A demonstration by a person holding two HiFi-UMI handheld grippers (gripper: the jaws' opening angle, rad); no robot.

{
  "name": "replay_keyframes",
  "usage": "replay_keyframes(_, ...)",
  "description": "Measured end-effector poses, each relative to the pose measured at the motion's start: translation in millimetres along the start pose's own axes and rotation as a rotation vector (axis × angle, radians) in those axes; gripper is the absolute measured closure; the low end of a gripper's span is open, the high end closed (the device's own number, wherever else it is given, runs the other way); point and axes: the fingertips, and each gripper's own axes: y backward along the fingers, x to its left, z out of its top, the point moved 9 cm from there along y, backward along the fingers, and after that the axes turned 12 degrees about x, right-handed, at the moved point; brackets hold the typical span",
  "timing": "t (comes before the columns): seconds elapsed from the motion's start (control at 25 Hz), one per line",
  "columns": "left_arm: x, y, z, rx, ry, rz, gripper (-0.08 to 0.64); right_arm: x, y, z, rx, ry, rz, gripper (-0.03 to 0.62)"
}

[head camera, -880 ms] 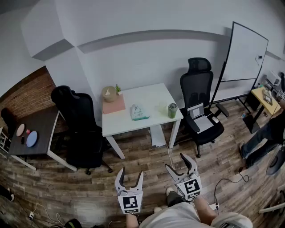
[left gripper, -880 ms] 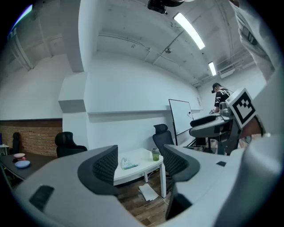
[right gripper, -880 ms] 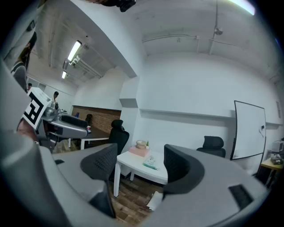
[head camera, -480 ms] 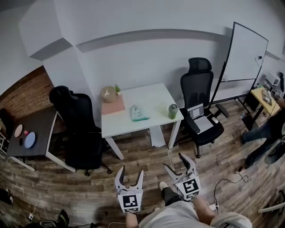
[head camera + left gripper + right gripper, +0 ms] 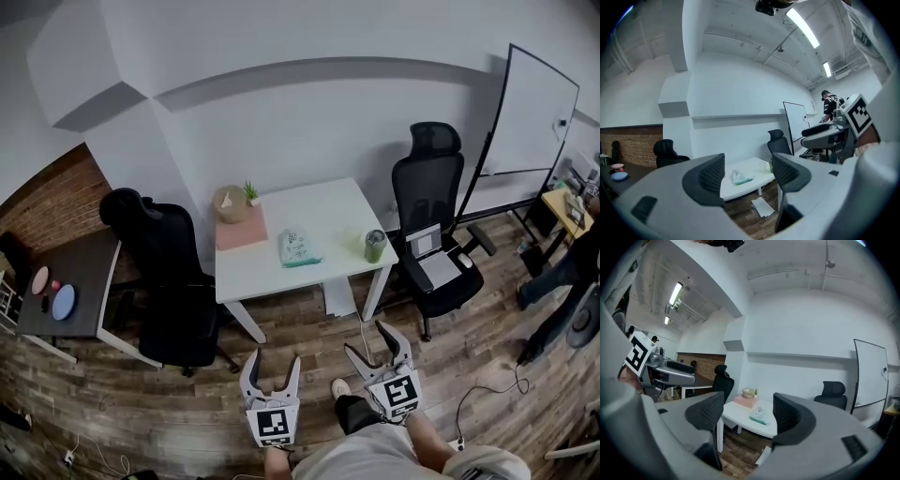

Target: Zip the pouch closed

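Observation:
A small pale pouch with green print and a teal edge (image 5: pixel 297 248) lies flat near the middle of the white table (image 5: pixel 272 272). It also shows far off between the jaws in the left gripper view (image 5: pixel 740 177) and the right gripper view (image 5: pixel 759 415). My left gripper (image 5: pixel 271 367) and right gripper (image 5: pixel 376 338) hang over the wooden floor, well short of the table. Both are held level and stand open, nothing between their jaws.
On the table stand a green can (image 5: pixel 375 246), a pink box (image 5: pixel 240 228) with a round bowl and a small plant. Black office chairs (image 5: pixel 434 220) (image 5: pixel 159 272) flank it. A whiteboard (image 5: pixel 528 117), a dark side table (image 5: pixel 70 286) and a person at the right edge (image 5: pixel 572 281) are around.
The head view has shifted slightly, so the table and right chair sit a little further right. Both grippers stay open and in much the same place.

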Motion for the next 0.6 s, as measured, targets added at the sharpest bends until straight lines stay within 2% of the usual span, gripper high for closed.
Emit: replay_keyframes(0.6,25,-135,41,0.06,0.012,0.053,0.259,-99,-126,26,0.015,0.0,0.086,0.265)
